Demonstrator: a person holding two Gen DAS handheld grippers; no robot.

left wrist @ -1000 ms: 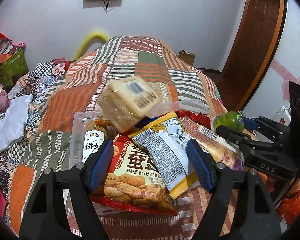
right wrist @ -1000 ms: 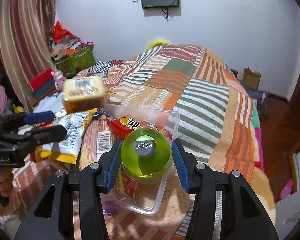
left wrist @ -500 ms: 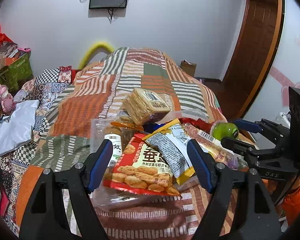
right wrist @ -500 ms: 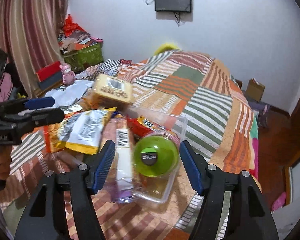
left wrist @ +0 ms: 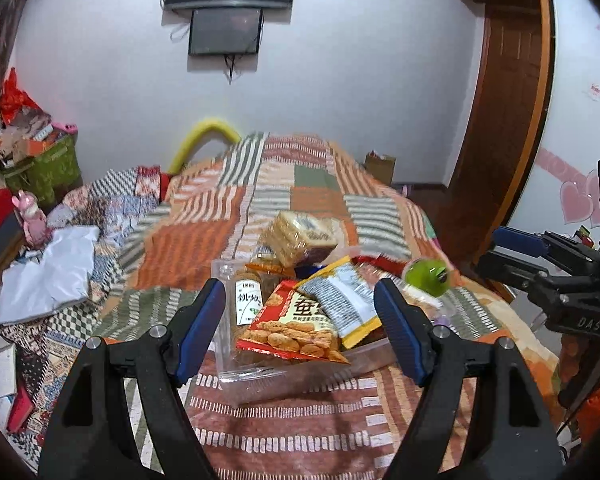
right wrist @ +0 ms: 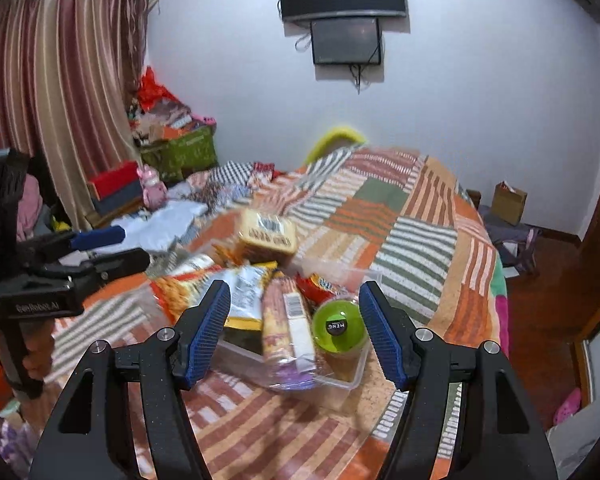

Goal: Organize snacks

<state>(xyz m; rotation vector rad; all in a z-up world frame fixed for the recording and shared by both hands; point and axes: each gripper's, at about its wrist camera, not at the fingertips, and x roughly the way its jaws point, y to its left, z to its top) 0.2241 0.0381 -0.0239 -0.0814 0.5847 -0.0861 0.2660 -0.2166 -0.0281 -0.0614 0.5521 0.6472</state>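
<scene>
Several snack packets and a green jelly cup (right wrist: 341, 327) already fill the clear plastic box (right wrist: 350, 378) on the bed at frame centre, leaving little undone, with both the left tool (left wrist: 300, 330) and the right tool (right wrist: 294, 330) spread and empty.

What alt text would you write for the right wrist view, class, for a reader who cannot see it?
An open right hand-held gripper hangs above a clear plastic tub heaped with snack packets and a green round container, on a patchwork bedspread. The left hand-held gripper shows at the left edge.
</scene>
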